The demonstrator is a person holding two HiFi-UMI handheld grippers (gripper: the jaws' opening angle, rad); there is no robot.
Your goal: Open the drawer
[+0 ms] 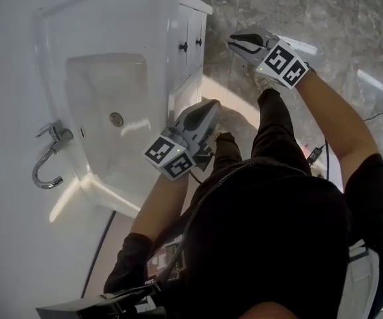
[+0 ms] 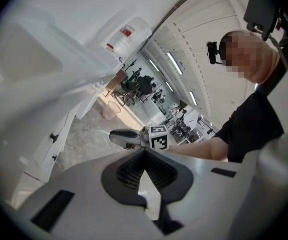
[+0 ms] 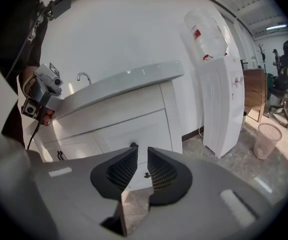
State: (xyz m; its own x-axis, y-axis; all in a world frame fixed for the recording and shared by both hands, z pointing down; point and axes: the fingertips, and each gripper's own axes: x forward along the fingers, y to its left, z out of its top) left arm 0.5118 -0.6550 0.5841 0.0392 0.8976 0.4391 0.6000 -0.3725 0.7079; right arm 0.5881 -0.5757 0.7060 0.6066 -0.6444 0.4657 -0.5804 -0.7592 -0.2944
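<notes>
R gripper [image 3: 143,149], jaws a crack apart w/ nothing btwn, faces the white drawer [image 3: 144,129] under the sink [image 3: 124,81] w/o touching; L gripper [image 2: 144,150] closed & empty by the sink's front edge.

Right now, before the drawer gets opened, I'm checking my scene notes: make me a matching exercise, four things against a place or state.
1 faucet
2 water dispenser
3 wastebasket
4 right gripper

A on the floor, past the water dispenser
B jaws slightly apart, nothing between
C beside the sink basin
D standing beside the cabinet

Pairs: 1-C, 2-D, 3-A, 4-B
</notes>
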